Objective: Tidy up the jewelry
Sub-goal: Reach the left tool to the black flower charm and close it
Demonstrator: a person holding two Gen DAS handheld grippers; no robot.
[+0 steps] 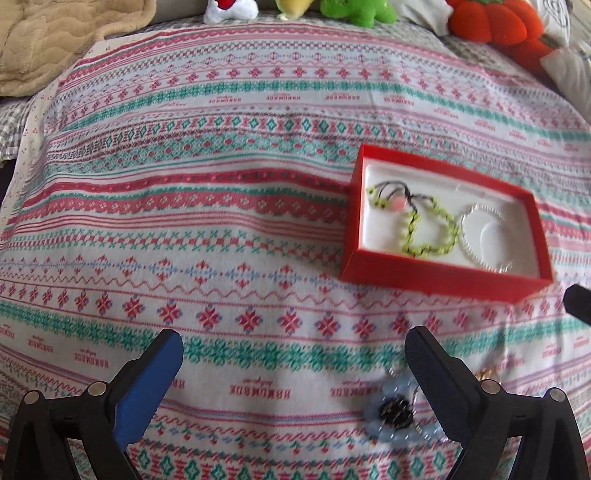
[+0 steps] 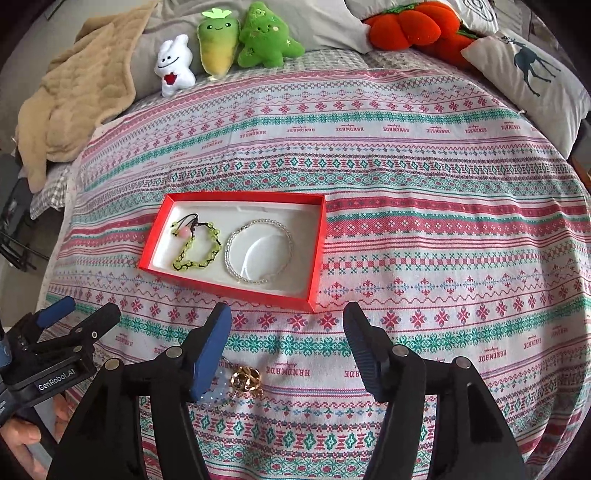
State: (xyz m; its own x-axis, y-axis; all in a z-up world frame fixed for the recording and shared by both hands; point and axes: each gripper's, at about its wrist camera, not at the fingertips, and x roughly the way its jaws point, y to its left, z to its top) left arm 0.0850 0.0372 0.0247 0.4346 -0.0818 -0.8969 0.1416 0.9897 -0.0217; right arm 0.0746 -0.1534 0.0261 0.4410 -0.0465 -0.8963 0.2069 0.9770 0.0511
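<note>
A red box (image 1: pixel 436 284) (image 2: pixel 229 288) with a white lining lies on the patterned cloth. In it are a green bead bracelet (image 1: pixel 450 230) (image 2: pixel 215 242) and a clear bead bracelet (image 1: pixel 463 236) (image 2: pixel 226 253). My left gripper (image 1: pixel 293 341) (image 2: pixel 83 312) stands open over the cloth, in front and to the left of the box. A pale blue flower piece (image 1: pixel 382 395) (image 2: pixel 218 391) with a black centre lies by its right finger, untouched. My right gripper (image 2: pixel 288 314) is open too, just in front of the box. A gold trinket (image 2: pixel 245 378) lies on the cloth beside its left finger.
Plush toys (image 2: pixel 221 48), an orange plush pumpkin (image 2: pixel 410 22), a beige blanket (image 2: pixel 74 92) and a deer pillow (image 2: pixel 532 74) line the far edge of the bed. A hand (image 2: pixel 22 439) holds the left gripper's handle at the lower left.
</note>
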